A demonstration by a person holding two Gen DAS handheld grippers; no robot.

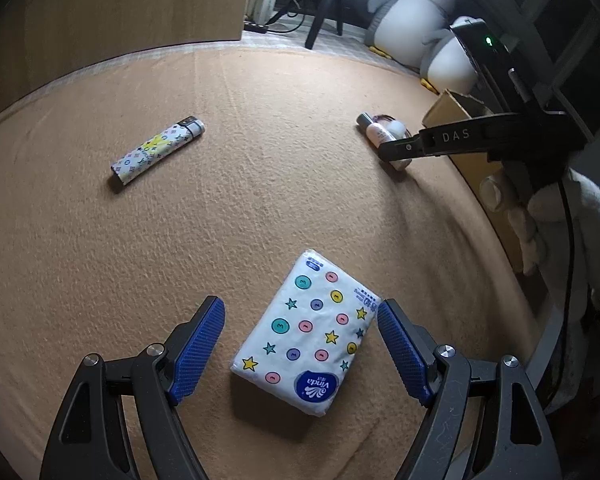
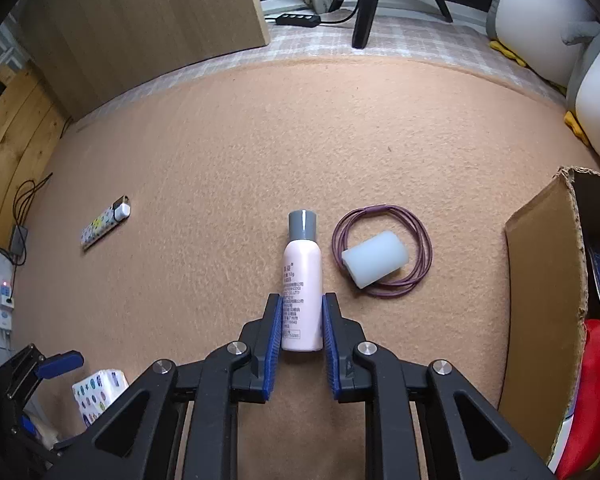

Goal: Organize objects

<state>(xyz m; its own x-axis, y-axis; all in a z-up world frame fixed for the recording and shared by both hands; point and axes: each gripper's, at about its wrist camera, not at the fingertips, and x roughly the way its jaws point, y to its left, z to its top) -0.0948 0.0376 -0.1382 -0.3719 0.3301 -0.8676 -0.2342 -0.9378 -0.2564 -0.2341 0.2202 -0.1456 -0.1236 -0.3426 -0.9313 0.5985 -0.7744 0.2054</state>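
A white tissue pack (image 1: 309,336) with coloured dots and stars lies on the tan mat between the wide-open fingers of my left gripper (image 1: 300,316); its right edge is close to the right pad. It also shows in the right wrist view (image 2: 98,394). My right gripper (image 2: 301,312) is shut on the lower half of a pink bottle (image 2: 302,280) with a grey cap, which lies flat on the mat. In the left wrist view the bottle (image 1: 374,130) and my right gripper (image 1: 394,152) are at the far right. A patterned lighter (image 1: 156,148) lies at the far left.
A purple cord loop (image 2: 382,250) with a white block (image 2: 376,260) on it lies right of the bottle. An open cardboard box (image 2: 544,300) holding coloured items stands at the right. Plush penguins (image 1: 416,12), a chair leg (image 2: 366,4) and a wooden panel (image 2: 140,28) stand beyond the mat.
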